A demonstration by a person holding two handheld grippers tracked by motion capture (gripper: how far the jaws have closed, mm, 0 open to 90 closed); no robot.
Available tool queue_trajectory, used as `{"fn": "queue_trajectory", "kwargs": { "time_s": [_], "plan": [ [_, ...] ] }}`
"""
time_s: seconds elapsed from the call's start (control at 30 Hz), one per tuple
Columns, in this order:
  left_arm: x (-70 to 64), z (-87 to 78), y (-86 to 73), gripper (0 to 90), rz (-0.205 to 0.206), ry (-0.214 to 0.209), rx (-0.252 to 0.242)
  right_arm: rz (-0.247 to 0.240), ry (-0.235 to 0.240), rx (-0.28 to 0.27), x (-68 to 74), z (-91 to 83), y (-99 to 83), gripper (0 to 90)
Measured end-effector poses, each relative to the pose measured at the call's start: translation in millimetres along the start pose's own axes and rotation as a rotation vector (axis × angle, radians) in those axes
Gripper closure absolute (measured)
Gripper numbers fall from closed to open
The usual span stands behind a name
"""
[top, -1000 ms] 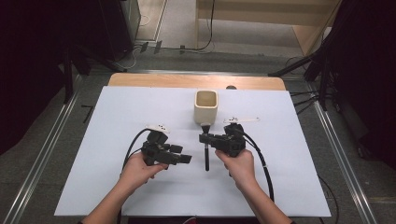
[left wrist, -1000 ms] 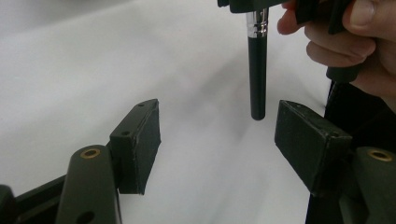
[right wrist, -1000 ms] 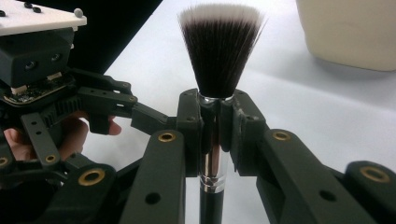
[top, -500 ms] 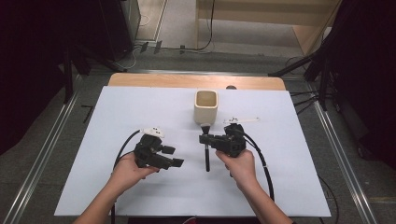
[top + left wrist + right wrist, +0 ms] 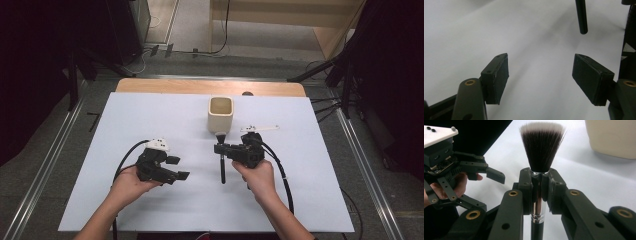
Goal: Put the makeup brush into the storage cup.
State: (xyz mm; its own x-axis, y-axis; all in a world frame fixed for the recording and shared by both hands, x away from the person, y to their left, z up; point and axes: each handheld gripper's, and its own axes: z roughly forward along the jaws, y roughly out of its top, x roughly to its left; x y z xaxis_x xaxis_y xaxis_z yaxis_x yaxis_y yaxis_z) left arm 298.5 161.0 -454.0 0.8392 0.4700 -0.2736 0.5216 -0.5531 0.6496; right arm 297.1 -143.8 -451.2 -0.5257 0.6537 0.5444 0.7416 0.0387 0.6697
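From the high view, the right tongs (image 5: 220, 148) grip a makeup brush (image 5: 221, 162) near its bristle end. The bristles point away from the person toward a cream cup (image 5: 220, 114) that stands just beyond the tongs, and the black handle trails back toward the person. The left tongs (image 5: 177, 168) hover wide and empty, off to the side of the right tongs and apart from the brush. To do this step well, I judge the brush should be lifted, turned upright over the cup mouth and lowered in without tipping the cup; the left tongs could steady the cup if it shifts. I count one brush, one cup, two tongs and one small white piece (image 5: 260, 128) on the tabletop (image 5: 125, 120) just past the right tongs.

In the left gripper view, the jaws stand wide with nothing between them. Beyond them, the one brush handle end (image 5: 581, 17) hangs over the white tabletop.

In the right gripper view, the jaws are clamped on the brush's silver collar (image 5: 538, 195). The bristles (image 5: 542, 145) rise above them, the cup (image 5: 611, 137) stands beyond, and the left tongs (image 5: 495, 175) hang open beside them.
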Motion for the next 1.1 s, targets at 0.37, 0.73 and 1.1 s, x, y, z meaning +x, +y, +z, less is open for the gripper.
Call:
{"fn": "queue_trajectory", "kwargs": {
  "time_s": [0.37, 0.73, 1.1],
  "plan": [
    [4.4, -9.3, -7.1, 27.3, 0.024, 0.066, 0.007, -0.002, 0.002, -0.002, -0.7, -1.4, 0.7, 78.1],
    [7.4, -16.6, -18.2, 26.0, 0.042, 0.102, 0.010, -0.001, -0.001, 0.000, -1.3, -1.9, 1.1, 78.1],
    [6.6, -18.5, -25.9, 25.9, 0.050, 0.116, 0.002, -0.016, -0.017, -0.003, -2.2, -2.9, 1.3, 78.1]
  ]
}}
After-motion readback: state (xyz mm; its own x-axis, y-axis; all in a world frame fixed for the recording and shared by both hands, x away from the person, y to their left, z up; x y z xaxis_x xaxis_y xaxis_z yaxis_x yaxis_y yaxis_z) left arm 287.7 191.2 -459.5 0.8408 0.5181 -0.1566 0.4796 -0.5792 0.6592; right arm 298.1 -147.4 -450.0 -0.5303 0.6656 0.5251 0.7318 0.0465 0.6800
